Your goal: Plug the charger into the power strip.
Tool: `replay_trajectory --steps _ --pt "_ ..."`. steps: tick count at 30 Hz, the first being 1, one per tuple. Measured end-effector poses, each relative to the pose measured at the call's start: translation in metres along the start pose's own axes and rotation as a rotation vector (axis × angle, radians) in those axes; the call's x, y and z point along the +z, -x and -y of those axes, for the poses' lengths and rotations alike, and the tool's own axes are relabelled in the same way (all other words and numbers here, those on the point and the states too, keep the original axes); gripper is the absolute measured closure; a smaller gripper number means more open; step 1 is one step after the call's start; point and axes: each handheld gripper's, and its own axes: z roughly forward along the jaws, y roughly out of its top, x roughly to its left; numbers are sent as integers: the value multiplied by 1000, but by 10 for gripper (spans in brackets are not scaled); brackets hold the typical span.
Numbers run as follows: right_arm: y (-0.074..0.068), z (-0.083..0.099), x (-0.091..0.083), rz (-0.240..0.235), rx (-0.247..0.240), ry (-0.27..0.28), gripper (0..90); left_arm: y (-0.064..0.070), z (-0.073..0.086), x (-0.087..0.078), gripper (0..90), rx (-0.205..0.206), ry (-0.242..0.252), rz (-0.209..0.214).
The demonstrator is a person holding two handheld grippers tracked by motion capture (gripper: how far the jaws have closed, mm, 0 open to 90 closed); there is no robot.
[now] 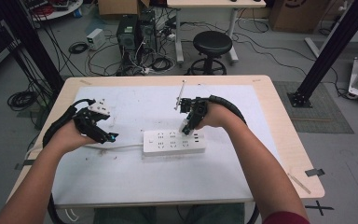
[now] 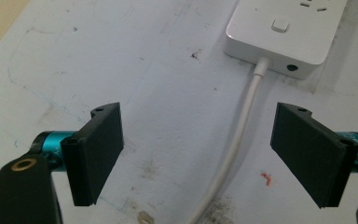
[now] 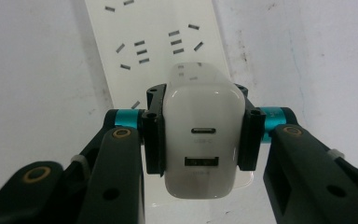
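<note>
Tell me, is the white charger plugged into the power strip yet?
Cannot tell. The right gripper is shut on the white charger directly over the power strip, but its prongs are hidden.

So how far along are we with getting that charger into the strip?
Done: the right gripper has the white two-port charger block clamped. In hand: it holds the block over the white power strip. Left: seating it; contact cannot be told. The left gripper waits open astride the strip's white cord.

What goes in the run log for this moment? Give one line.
right gripper: shut on white charger, over power strip | left gripper: open, straddling strip cable, not gripping | charger seated: cannot tell
</note>
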Motion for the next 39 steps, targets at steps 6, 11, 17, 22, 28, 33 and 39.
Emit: replay_trajectory --steps 6,11,17,22,28,33,39 --pt "1 -2 3 -6 -23 -18 632 0 0 1 171 1 -4 5" --pt "1 -6 6 -1 -51 -50 632 1 0 1 171 4 -2 1" --pt "-3 -11 7 22 -121 -84 633 2 -1 1 171 10 -11 1" --pt "-6 -17 9 36 -179 -118 633 3 -2 3 171 9 -7 6" --pt "-10 -26 12 52 -231 -168 634 4 -3 6 171 10 -13 8" --pt "-12 -32 14 59 -239 -206 634 4 -3 7 171 9 -10 10" --pt "-12 -30 22 54 -230 -210 636 7 -3 8 171 16 -11 13"
